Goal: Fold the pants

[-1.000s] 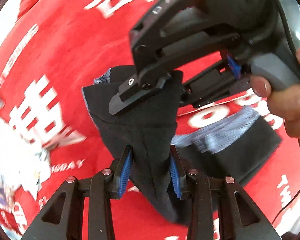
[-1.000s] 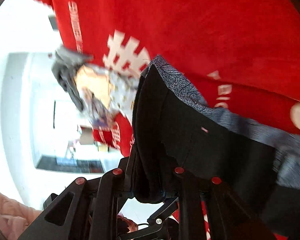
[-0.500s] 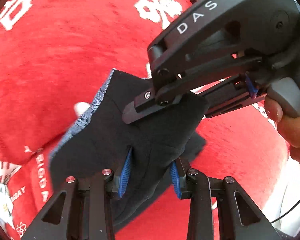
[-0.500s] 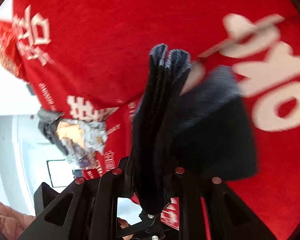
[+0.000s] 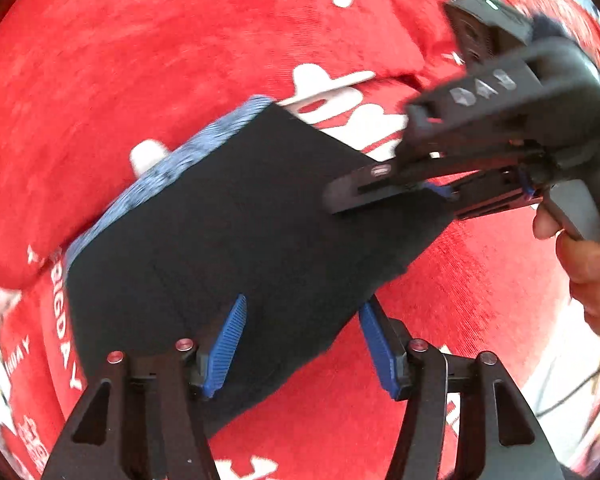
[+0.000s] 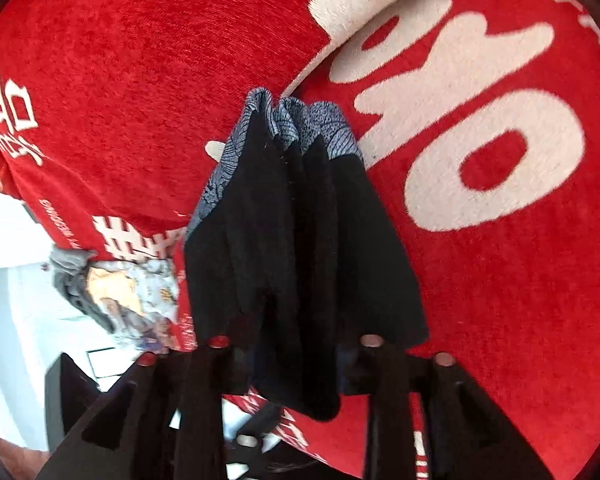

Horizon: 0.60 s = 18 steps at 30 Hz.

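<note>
Black folded pants [image 5: 236,240] with a blue-grey patterned waistband [image 5: 172,168] lie flat on a red cloth [image 5: 140,60] printed with white characters. My left gripper [image 5: 300,340] points down at their near edge. Its jaws are opening, the blue pads [image 5: 226,340] stand apart, and the fabric lies loose between them. My right gripper [image 5: 364,192] reaches in from the right over the pants' right corner. In the right wrist view the pants [image 6: 300,240] stand in loose pleats between the right gripper [image 6: 296,344] fingers. Those jaws are opening too, with their pads hidden by fabric.
A hand [image 5: 588,264] holds the right gripper's handle at the right edge. A crumpled pile of grey and patterned clothes [image 6: 112,292] lies at the cloth's left edge, with pale floor beyond. A thin cable [image 5: 572,396] runs off the cloth at the lower right.
Both grippers carried the hanging pants across the red cloth and down onto it. The pants now lie spread flat, and both pairs of jaws have widened off the fabric.
</note>
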{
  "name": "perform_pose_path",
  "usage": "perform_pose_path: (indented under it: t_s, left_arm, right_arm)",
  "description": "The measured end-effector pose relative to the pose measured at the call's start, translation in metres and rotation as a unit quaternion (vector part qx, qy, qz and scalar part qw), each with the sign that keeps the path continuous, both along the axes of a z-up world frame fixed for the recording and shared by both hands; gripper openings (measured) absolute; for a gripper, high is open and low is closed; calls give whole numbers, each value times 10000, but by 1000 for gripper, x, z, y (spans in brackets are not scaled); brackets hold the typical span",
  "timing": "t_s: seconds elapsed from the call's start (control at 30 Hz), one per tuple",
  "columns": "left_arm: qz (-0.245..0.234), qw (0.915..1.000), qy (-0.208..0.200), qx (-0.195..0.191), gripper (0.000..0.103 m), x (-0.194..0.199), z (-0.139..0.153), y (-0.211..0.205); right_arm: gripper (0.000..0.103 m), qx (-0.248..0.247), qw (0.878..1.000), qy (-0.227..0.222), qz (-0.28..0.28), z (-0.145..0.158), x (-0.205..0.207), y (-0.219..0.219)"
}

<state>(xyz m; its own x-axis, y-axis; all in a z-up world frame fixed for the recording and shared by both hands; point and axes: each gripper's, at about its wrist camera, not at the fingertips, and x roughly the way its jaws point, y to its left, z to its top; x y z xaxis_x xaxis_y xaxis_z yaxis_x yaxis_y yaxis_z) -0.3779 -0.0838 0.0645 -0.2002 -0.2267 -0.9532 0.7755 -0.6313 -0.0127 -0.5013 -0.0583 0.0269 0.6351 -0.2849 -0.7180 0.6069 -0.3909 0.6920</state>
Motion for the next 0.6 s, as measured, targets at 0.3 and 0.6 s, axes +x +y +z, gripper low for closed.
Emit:
perform_pose_path:
  t_s: [0.3,0.6]
  left_arm:
    - [1596,9868,-255,-49,65,97,20,-45]
    - [3298,9427,-50,512,65,196,-30,-113]
  right_arm:
    - [45,23,9877,1543,251,52,4,-7]
    - [41,-451,9585,2517,1264,58,47,-83]
